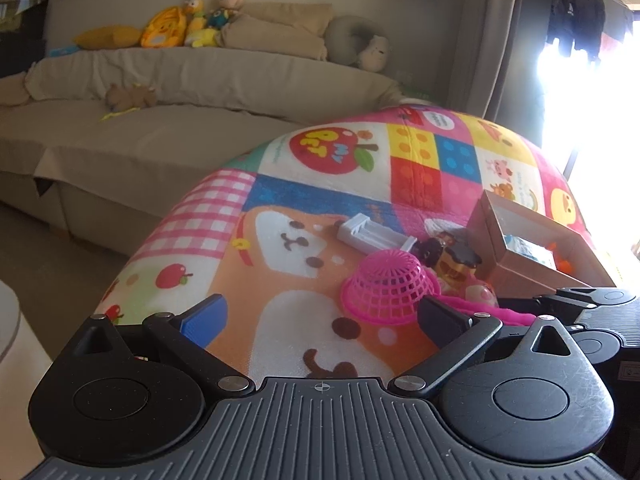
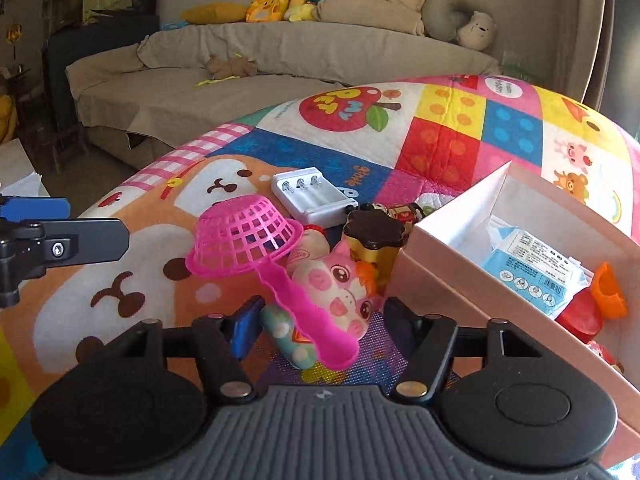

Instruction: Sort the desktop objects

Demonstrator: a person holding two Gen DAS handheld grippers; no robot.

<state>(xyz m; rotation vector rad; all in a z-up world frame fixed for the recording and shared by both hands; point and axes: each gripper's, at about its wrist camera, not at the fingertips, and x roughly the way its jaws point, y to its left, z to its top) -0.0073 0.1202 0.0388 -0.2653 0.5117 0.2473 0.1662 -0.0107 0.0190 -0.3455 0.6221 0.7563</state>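
Straddling the pink strainer [image 2: 248, 240] handle and pig toy [image 2: 340, 292], the right gripper [image 2: 316, 320] jaws stand apart; left gripper [image 1: 320, 316] jaws gape empty.

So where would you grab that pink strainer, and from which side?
By its handle, from the near end. The pink strainer lies bowl-down, its wide mesh bowl awkward for two fingers, while the flat, narrow handle sticks out toward the right gripper, resting on the pig toy. The jaws already flank it.

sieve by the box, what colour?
Bright pink sieve, mesh bowl upside down; clearest in the right wrist view.
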